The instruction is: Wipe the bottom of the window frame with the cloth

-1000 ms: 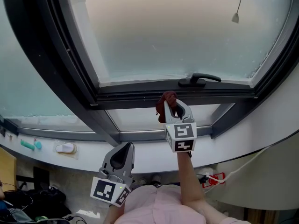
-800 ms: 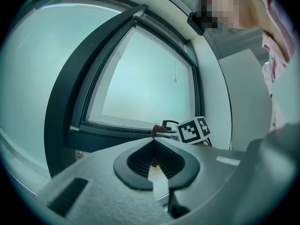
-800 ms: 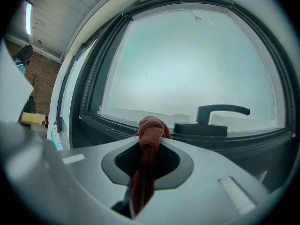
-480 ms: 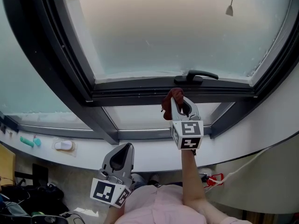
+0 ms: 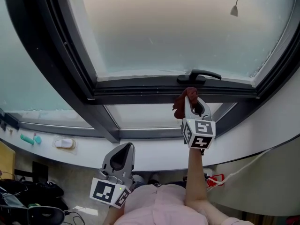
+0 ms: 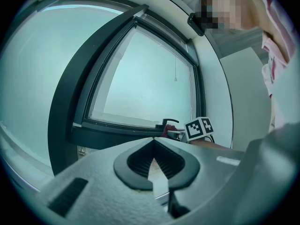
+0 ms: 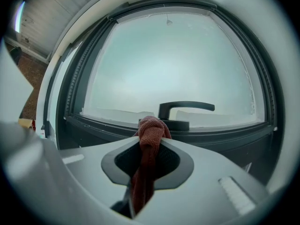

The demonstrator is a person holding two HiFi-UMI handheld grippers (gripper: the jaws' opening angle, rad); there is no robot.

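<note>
Right gripper view: right gripper (image 7: 149, 145) jaws pinch bunched rust-red cloth (image 7: 151, 129); left gripper (image 6: 153, 142) jaws pressed together.

Left gripper (image 5: 126, 146) & right gripper (image 5: 190, 98): grey plastic shells, black ribbed pads (image 6: 139, 161) lining the jaws. Behind each jaw pair sits a white marker cube (image 5: 199, 133) w/ black squares. Person wears a pale pink top (image 5: 159, 205), behind the cubes.

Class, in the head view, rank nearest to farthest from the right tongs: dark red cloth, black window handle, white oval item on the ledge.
1. dark red cloth: clamped in the right tongs.
2. black window handle: just above them.
3. white oval item: far left on the ledge.
</note>
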